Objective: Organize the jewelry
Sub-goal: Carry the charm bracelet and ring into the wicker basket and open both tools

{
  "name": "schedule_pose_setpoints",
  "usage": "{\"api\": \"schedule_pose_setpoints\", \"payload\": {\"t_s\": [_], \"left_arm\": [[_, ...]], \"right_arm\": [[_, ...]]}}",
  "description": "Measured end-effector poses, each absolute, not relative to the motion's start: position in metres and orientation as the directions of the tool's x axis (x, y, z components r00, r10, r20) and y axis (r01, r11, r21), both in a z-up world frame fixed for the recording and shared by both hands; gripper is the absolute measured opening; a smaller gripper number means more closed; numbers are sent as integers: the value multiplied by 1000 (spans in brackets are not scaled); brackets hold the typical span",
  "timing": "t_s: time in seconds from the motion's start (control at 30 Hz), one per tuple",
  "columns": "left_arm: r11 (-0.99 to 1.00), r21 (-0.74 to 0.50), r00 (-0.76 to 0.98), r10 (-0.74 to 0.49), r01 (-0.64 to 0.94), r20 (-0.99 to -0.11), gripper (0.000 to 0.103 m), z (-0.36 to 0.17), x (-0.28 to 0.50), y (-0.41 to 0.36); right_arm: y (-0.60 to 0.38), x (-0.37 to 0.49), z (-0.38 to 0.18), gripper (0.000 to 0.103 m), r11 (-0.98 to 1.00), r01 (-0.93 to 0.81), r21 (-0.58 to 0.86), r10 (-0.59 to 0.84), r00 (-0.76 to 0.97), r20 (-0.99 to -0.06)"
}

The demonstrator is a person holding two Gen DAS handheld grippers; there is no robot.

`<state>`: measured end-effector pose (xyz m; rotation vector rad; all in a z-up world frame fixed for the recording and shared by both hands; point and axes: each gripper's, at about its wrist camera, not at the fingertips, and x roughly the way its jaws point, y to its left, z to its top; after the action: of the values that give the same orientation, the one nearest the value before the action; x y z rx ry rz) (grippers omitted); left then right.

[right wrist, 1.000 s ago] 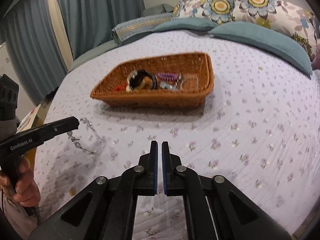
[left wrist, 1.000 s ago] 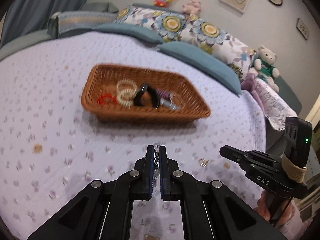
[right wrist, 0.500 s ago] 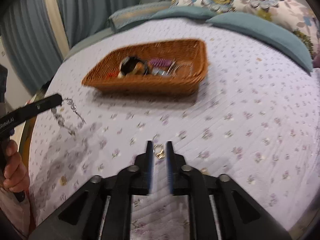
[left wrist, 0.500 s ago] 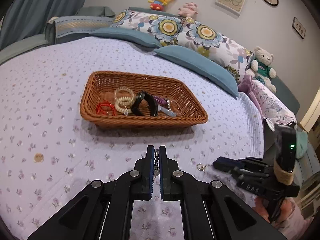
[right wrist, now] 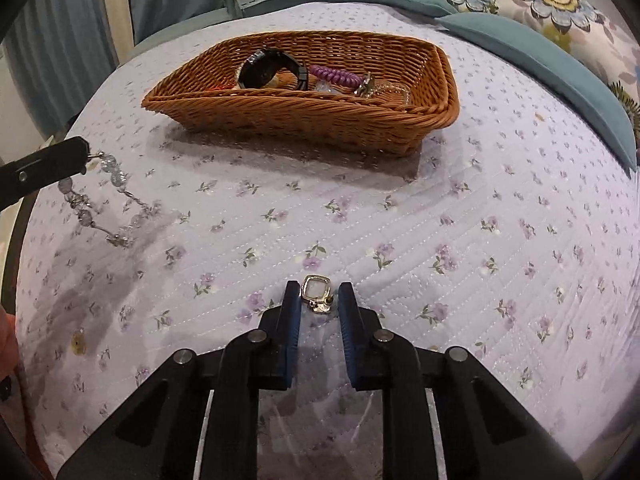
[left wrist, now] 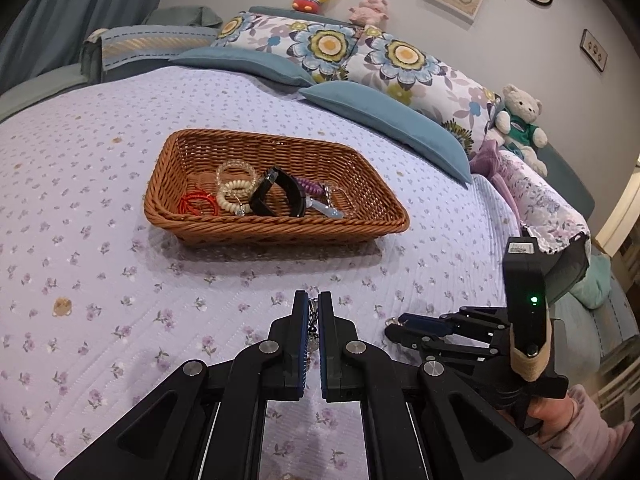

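A wicker basket (left wrist: pixel 372 216) (right wrist: pixel 436 116) sits on the lilac floral bedspread with a black bracelet (left wrist: pixel 280 196), cream bead bracelets (left wrist: pixel 234 194), a red band (left wrist: pixel 196 202) and a purple coil tie (right wrist: pixel 334 76) inside. My left gripper (left wrist: pixel 313 304) is shut on a clear bead bracelet (right wrist: pixel 108 204) that hangs down over the bedspread, short of the basket. My right gripper (right wrist: pixel 319 294) is open, its jaws on either side of a small gold earring (right wrist: pixel 317 294) lying on the bedspread. The right gripper also shows in the left wrist view (left wrist: pixel 394 330).
Blue and floral pillows (left wrist: pixel 384 120) line the far side of the bed. A teddy bear (left wrist: pixel 518 120) sits at the right. Blue curtains (right wrist: pixel 60 40) hang beyond the bed's left edge.
My right gripper has opened and moved down to the earring, which now lies between its jaws. My left gripper still holds the bead bracelet and has lifted slightly.
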<state>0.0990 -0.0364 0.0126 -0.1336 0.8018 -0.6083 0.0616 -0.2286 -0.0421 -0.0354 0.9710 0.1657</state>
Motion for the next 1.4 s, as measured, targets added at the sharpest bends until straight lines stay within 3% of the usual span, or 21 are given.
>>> {"api": "schedule_pose_setpoints", "payload": {"t_s": [0.4,0.67,1.0,1.23,1.3,1.33,1.4], "left_arm": [[818,-321,564,-565,476,-602,4,42,111,-36],[829,-263,634,-550,494,-544,4,83,167,-48],[880,-296,634,-474,372,-611,4,37,257,-37],[890,-309,592,-453,334,-667,4,3,276,-40],[894,-300,580,-445,333,-682,11,-2,276,-42],[894,-298,575,-444,334,-687,16,-1,275,-44],[897,-293,581,-438,331,-685,53,2,273,-43]], "right_arm": [[-236,59,18,20,983,-161,84,170,663,-729],[-240,121,68,20,989,-128,76,147,752,-642],[-253,212,30,20,990,-51,131,130,693,-709],[-259,224,6,20,984,-43,171,158,647,-746],[-262,225,3,24,982,-33,187,164,645,-747],[-265,225,3,33,980,-30,196,169,645,-746],[-268,222,7,43,978,-26,209,174,656,-734]]}}
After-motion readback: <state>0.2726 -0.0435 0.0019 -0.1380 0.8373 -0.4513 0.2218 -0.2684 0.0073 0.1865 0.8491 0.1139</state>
